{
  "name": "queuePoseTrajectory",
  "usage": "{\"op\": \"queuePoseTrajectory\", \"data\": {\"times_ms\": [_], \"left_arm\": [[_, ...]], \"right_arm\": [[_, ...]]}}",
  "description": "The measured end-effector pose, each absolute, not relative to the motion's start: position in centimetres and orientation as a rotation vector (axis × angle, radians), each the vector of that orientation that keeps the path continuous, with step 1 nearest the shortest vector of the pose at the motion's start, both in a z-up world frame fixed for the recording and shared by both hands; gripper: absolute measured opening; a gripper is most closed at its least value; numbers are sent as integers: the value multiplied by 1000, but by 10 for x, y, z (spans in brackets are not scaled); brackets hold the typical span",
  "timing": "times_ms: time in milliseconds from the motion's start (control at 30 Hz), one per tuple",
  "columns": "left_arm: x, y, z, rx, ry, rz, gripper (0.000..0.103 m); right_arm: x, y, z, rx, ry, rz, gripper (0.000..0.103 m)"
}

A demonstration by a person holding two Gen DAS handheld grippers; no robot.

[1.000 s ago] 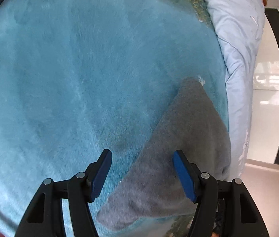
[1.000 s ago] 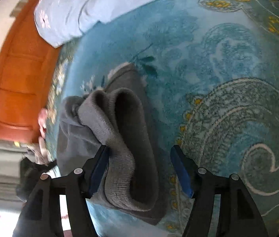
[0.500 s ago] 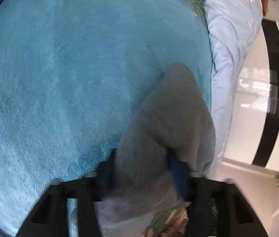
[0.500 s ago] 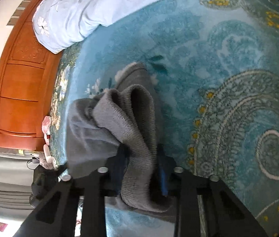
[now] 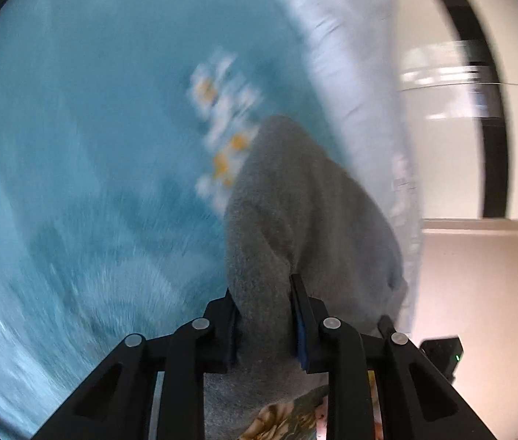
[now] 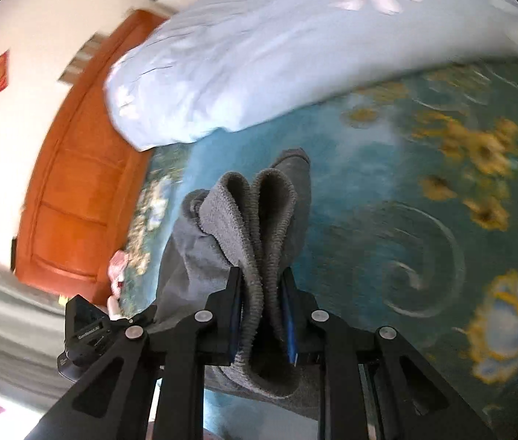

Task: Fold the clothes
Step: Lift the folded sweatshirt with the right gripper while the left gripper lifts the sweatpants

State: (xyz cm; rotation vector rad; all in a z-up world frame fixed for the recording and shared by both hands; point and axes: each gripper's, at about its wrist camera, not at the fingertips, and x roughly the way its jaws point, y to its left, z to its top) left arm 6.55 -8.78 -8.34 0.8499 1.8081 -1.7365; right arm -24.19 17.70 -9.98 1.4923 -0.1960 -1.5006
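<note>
**Both grippers pinched the grey garment above the bed**

The left gripper had its fingers pressed onto a thick fold of the grey garment. The cloth ran from between the blue pads away toward the far right, where it met the blue blanket. White and yellow flowers in the blanket showed just left of the garment's far end, though that view was blurred. A pale blue pillow lay along the right edge of the blanket, with a white wall beyond it.

The right gripper was closed on the garment's ribbed hem, which stood up between the fingers as two rounded loops. More grey cloth hung to the left of the fingers and below them. The far tip of the garment reached the blanket near the pillow. A wooden headboard stood at the left, and the other black gripper body showed at the near left.
</note>
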Motion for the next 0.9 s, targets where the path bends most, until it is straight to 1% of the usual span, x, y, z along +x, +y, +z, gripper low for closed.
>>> {"op": "queuePoseTrajectory", "data": {"times_ms": [100,133,167,233,267,300,367,433,467,500,533,633,733,767,800,833,900], "left_arm": [[58,-77,-117,981,1804,-1585,26],[59,-79,-116,971,1805,-1595,27],[60,-81,-114,958,1807,-1609,30],[60,-81,-109,969,1756,-1631,31],[58,-81,-110,981,1746,-1626,35],[55,-83,-110,986,1738,-1622,43],[52,-84,-110,995,1723,-1625,54],[48,-84,-110,1007,1707,-1638,54],[45,-85,-109,1019,1691,-1650,54],[42,-85,-107,1032,1673,-1666,54],[39,-84,-105,1044,1659,-1687,53],[46,-76,-103,1084,1616,-1706,51],[47,-73,-100,1105,1582,-1697,40],[47,-72,-98,1107,1569,-1700,33],[48,-71,-95,1109,1556,-1704,29],[48,-69,-91,1100,1541,-1716,28],[50,-66,-83,1075,1513,-1745,26]], "right_arm": [[-248,191,-136,1623,-169,-1519,20],[-249,195,-145,1651,-166,-1518,20],[-251,199,-150,1663,-174,-1515,20],[-253,200,-157,1678,-186,-1515,21],[-255,199,-159,1683,-184,-1518,21],[-256,196,-159,1688,-176,-1521,21],[-258,191,-161,1693,-159,-1521,22],[-261,192,-165,1700,-154,-1513,28],[-261,194,-169,1711,-154,-1510,29],[-262,195,-173,1729,-165,-1503,34],[-263,196,-177,1751,-192,-1491,37],[-265,197,-185,1797,-269,-1463,37],[-262,195,-182,1799,-267,-1462,40],[-260,193,-178,1786,-242,-1470,39],[-258,191,-175,1773,-217,-1478,32],[-255,189,-170,1758,-199,-1483,28],[-250,185,-157,1723,-177,-1483,23]]}}
